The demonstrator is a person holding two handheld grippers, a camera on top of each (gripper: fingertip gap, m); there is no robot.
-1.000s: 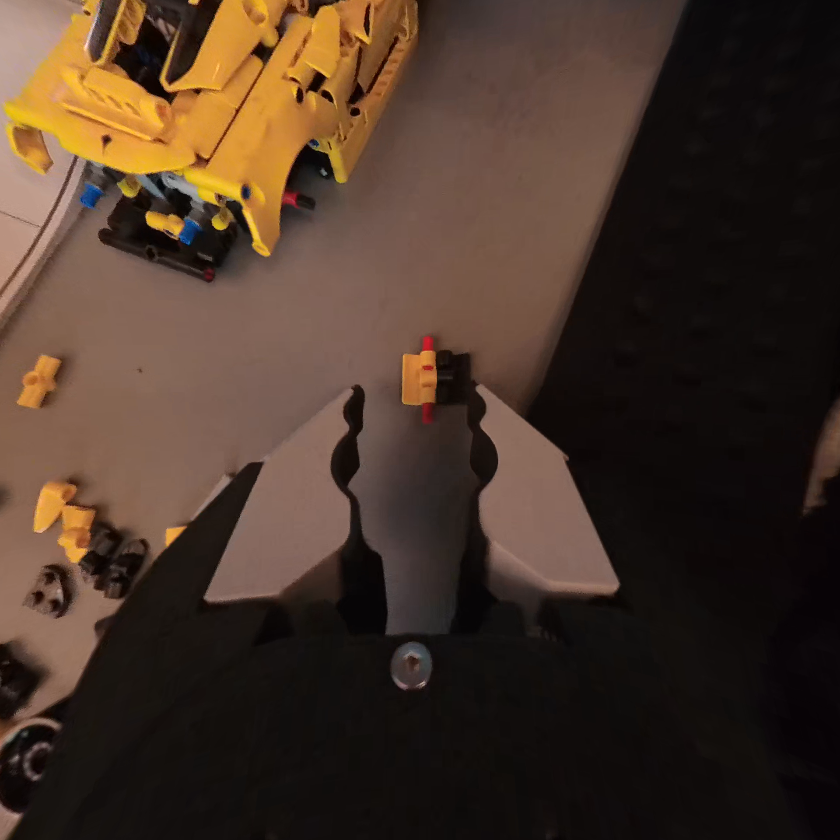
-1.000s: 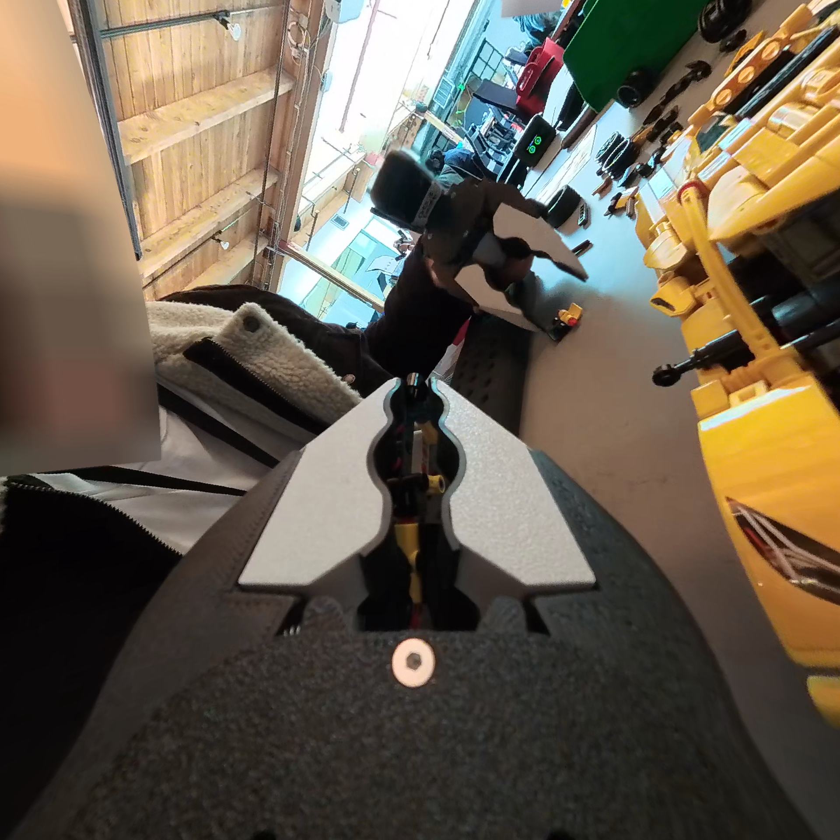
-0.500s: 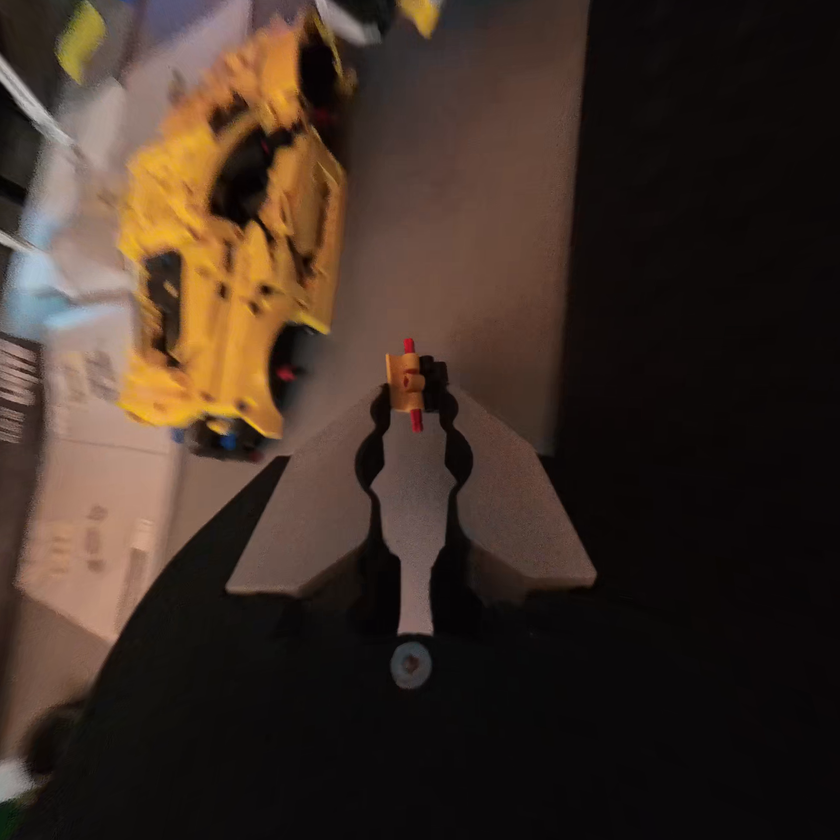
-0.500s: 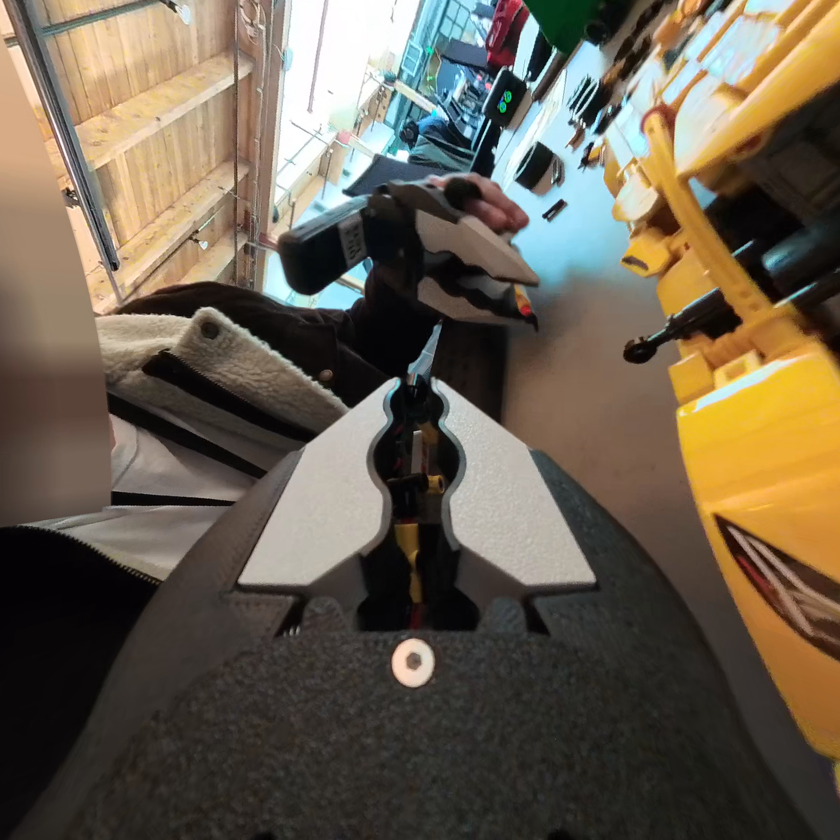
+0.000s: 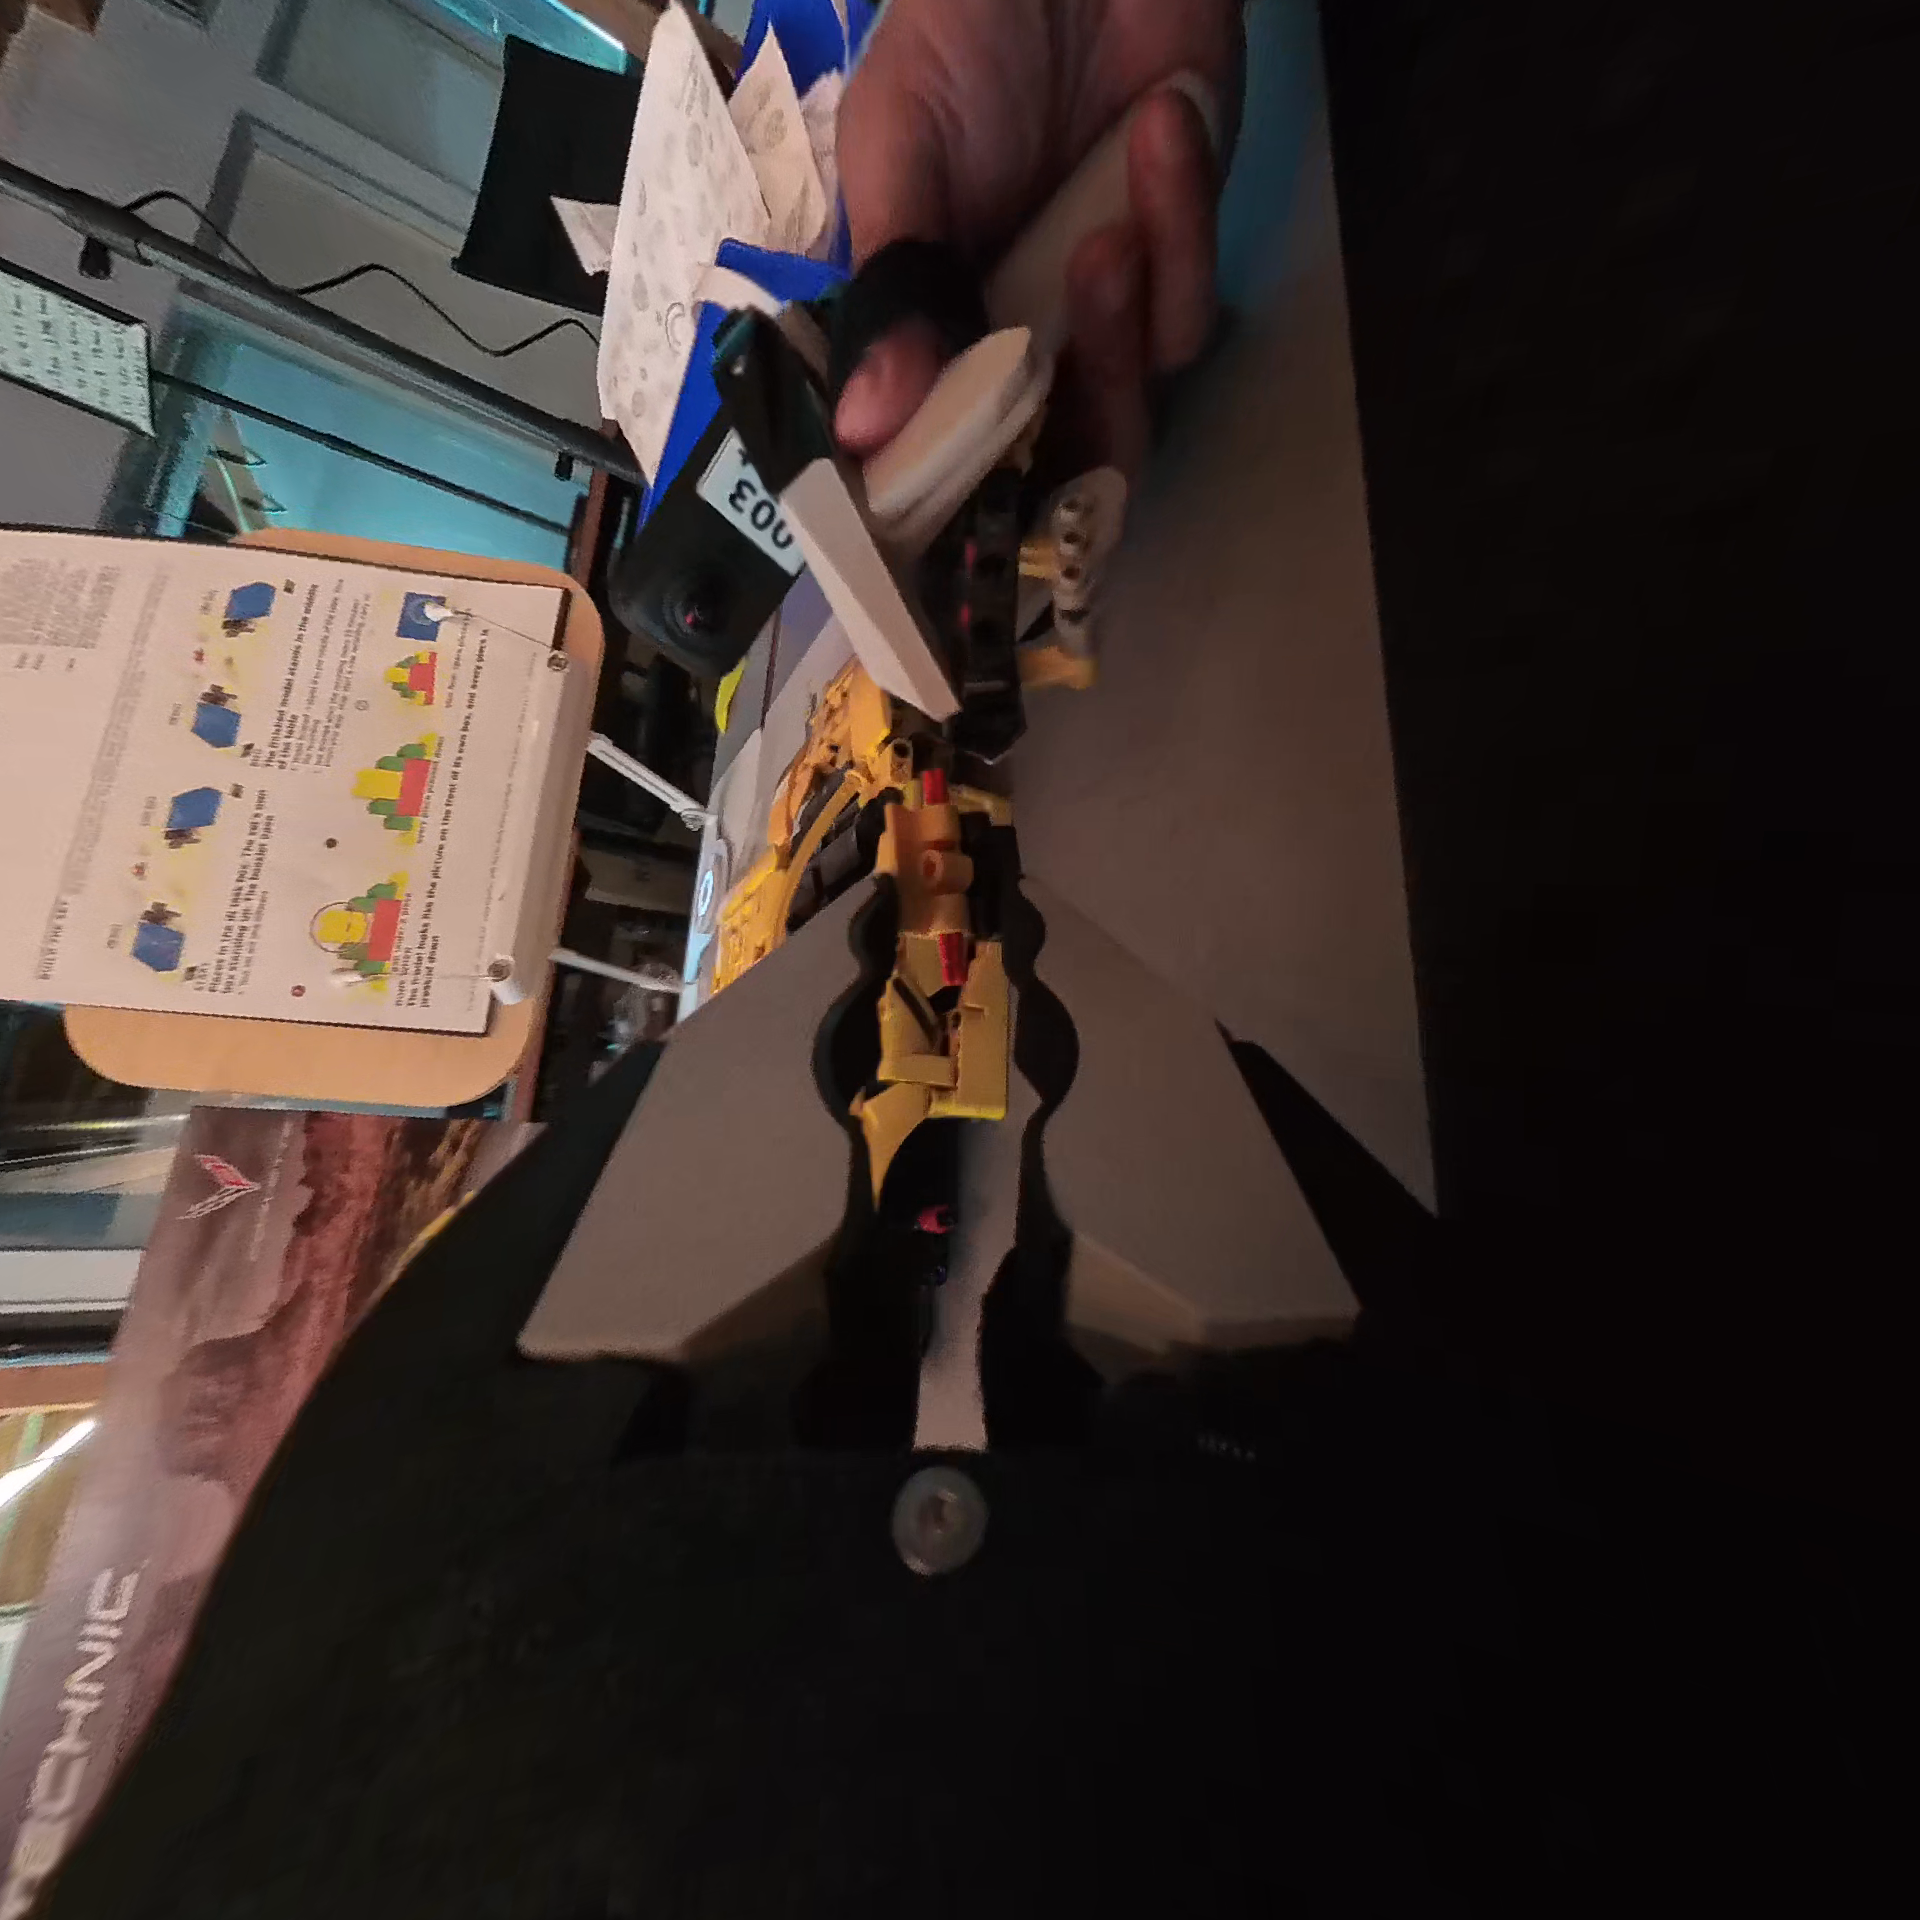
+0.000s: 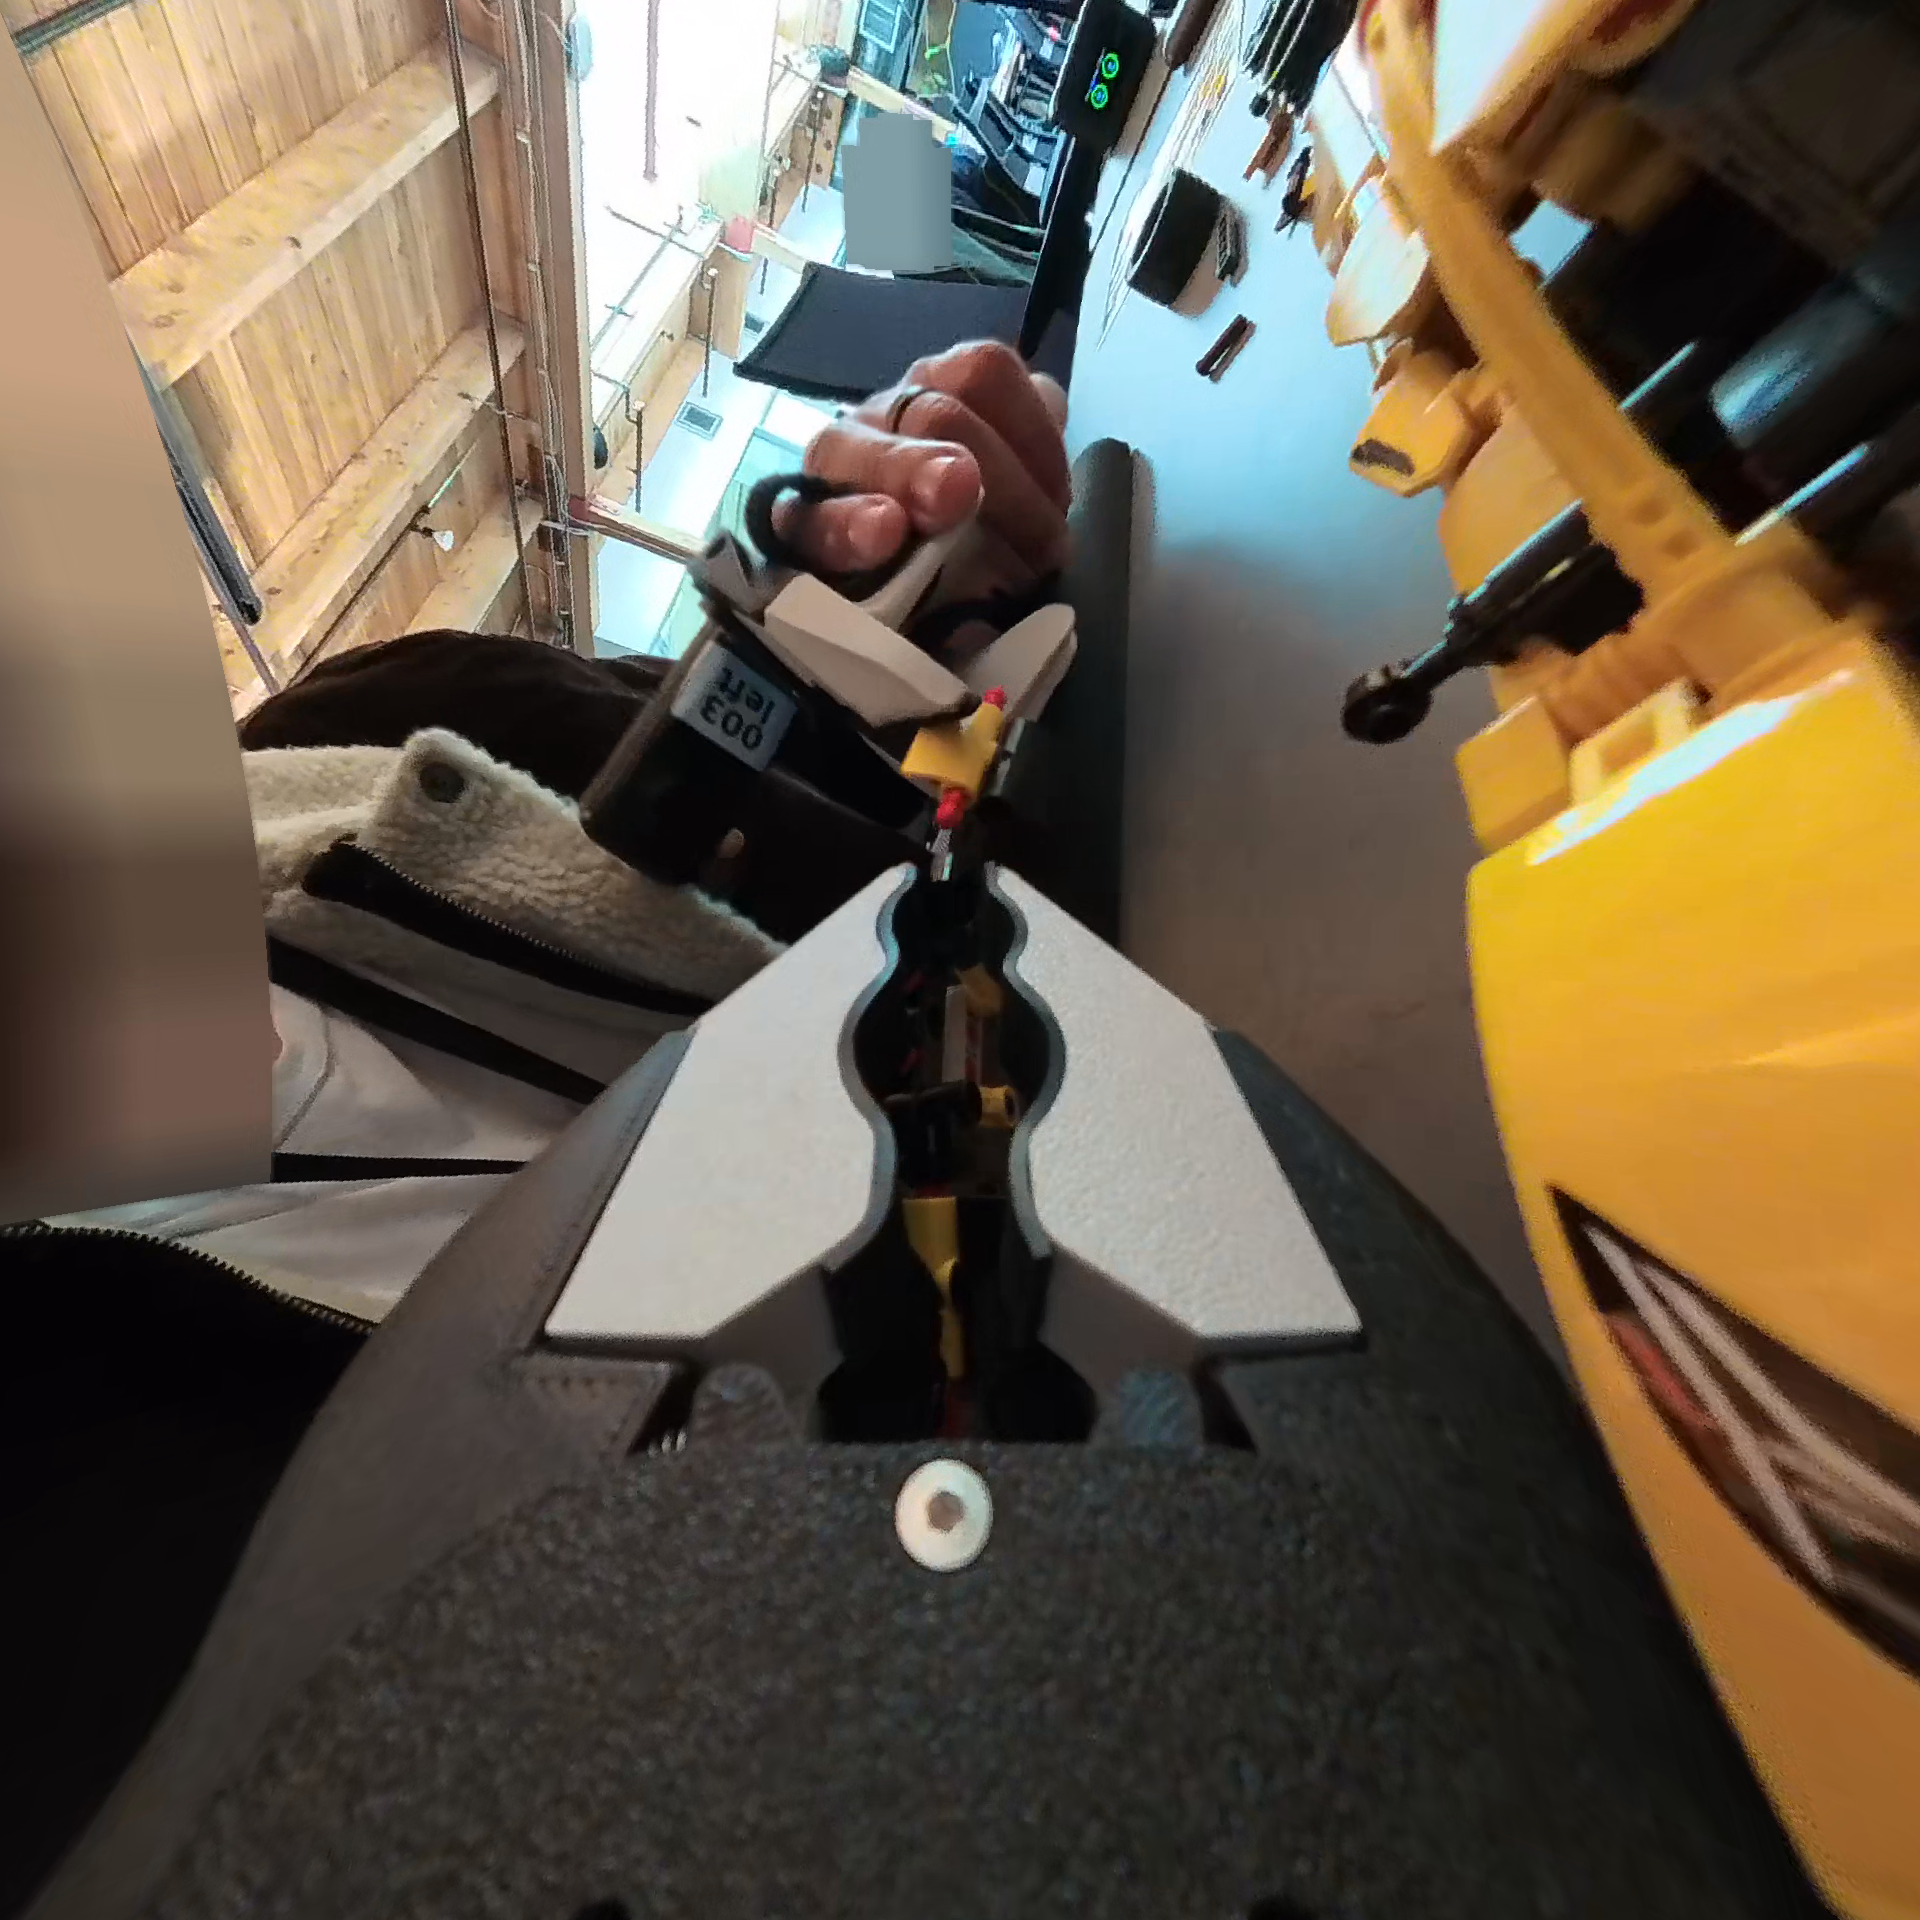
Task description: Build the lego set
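Looks well along. Large yellow car [image 6: 1662, 935] filling the right edge of the right wrist view, body panels and a black strut already on. Not finished, though: loose dark parts [image 6: 1226, 343] and a tyre [image 6: 1184, 244] lying on the grey table [image 6: 1247, 935] in the upper right, and two pieces off the car, up in the air. Printed sheet [image 5: 281, 790] on a board at mid left of the left wrist view, a box [image 5: 260, 1299] below it.

Step in hand, at a guess: joining those two pieces, then fitting the result to the car.

Right gripper [image 6: 945, 883] at centre frame, closed on a long black-and-yellow strip [image 6: 951, 1049]. Long axis along the fingers, running from deep in the gap up past the tips. Far end pointing up the frame, straight at the other tool.

Left gripper [image 6: 977, 717] just above, held by a hand [image 6: 935, 468], clamped at its very tips on a small yellow piece [image 6: 956, 753] with a red pin through it. Pin slanting from upper right to lower left, lower end aimed at the tip of the strip. Very close or just touching; cannot tell which.

From the left wrist view, same meeting seen end on: small piece at the fingertips in the centre, strip coming down from the top. More yellow lower in the gap; hard to tell what, too blurred.
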